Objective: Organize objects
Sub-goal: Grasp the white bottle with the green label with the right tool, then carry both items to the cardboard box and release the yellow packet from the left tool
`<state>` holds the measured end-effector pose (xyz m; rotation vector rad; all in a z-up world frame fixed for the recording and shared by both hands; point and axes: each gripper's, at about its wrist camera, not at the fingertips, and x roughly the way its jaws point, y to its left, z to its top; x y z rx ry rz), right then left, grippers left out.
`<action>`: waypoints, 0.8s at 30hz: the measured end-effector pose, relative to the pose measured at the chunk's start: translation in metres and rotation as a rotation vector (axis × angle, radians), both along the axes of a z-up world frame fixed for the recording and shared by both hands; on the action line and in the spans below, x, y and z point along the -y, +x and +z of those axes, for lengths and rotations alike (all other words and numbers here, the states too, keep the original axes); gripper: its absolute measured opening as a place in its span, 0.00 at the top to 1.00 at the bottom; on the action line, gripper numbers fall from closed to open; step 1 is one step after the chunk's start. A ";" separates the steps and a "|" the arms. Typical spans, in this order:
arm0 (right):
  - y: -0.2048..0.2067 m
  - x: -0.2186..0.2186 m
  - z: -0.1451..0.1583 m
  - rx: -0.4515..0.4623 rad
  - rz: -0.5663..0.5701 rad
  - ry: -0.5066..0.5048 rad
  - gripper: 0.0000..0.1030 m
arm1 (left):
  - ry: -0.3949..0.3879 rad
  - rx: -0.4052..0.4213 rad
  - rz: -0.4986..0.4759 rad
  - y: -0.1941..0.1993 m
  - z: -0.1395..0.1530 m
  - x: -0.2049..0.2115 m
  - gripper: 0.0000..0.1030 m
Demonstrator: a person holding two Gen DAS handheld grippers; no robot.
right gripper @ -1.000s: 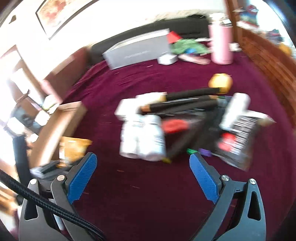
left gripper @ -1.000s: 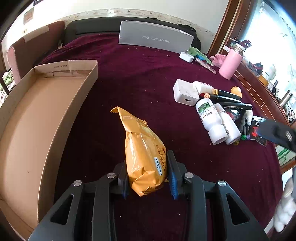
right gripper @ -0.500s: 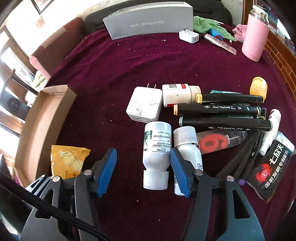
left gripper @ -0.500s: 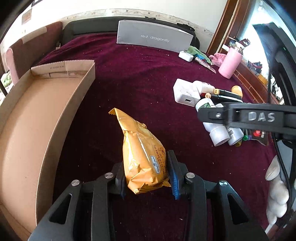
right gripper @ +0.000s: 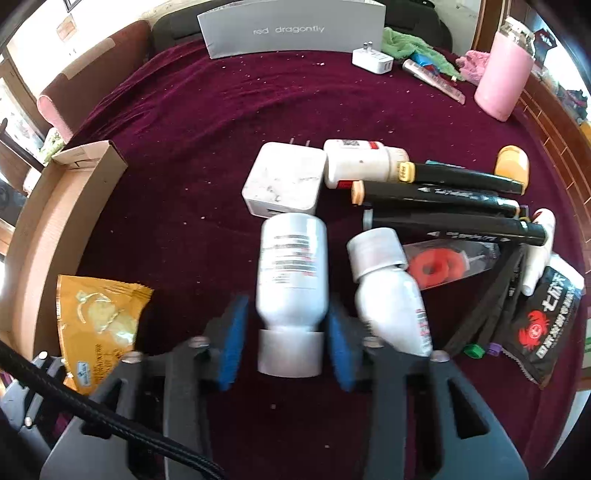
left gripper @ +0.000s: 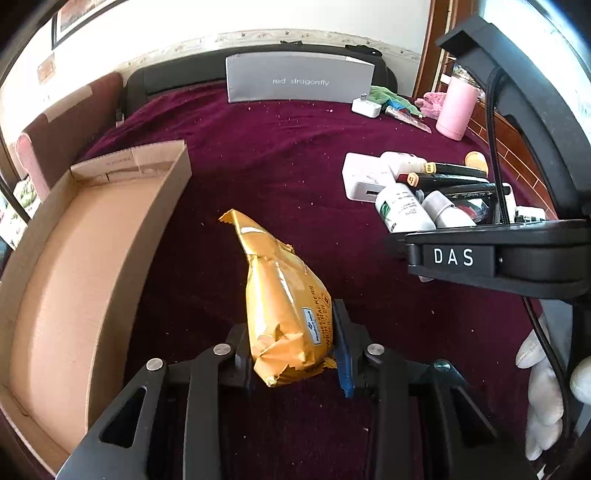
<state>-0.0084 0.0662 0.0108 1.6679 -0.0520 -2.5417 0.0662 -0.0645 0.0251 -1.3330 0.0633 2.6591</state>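
Nearest, the left gripper (left gripper: pixel 293 347) is clenched on one orange snack packet (left gripper: pixel 284 306), a crinkled foil pouch with a small white label, held just right of the open cardboard box (left gripper: pixel 92 258). The right gripper (right gripper: pixel 286 341) has just been closing, and its blue pads sit either side of a white bottle (right gripper: pixel 291 273) at the cap end; the frame is smeared there, so I cannot tell whether they press on it yet. That bottle lies on the maroon worktop (right gripper: pixel 184 122), grey label lines up. Just right of it lies a second white bottle (right gripper: pixel 391 295) with a silver cap, and beyond it a third (right gripper: pixel 360 162), next to one white charger block (right gripper: pixel 284 181). Three black markers (right gripper: pixel 443 195) lie to its right. Farther back stand another white charger (right gripper: pixel 371 59), one pink flask (right gripper: pixel 504 81) and one grey box (right gripper: pixel 291 29).
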 end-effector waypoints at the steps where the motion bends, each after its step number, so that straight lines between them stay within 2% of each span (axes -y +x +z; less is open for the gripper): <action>1: 0.001 -0.001 0.000 0.003 0.004 -0.010 0.69 | -0.006 -0.010 -0.001 0.002 0.002 0.000 0.72; 9: 0.017 0.000 0.009 -0.008 0.030 -0.048 0.69 | -0.023 -0.059 0.008 0.014 0.020 0.002 0.72; 22: 0.058 -0.005 0.038 -0.084 0.056 -0.089 0.70 | -0.041 -0.151 0.022 0.049 0.054 0.008 0.72; 23: 0.060 -0.004 0.040 -0.092 0.057 -0.089 0.70 | -0.043 -0.158 0.023 0.053 0.057 0.008 0.72; 24: 0.064 -0.004 0.044 -0.103 0.060 -0.087 0.77 | -0.045 -0.163 0.023 0.055 0.058 0.008 0.72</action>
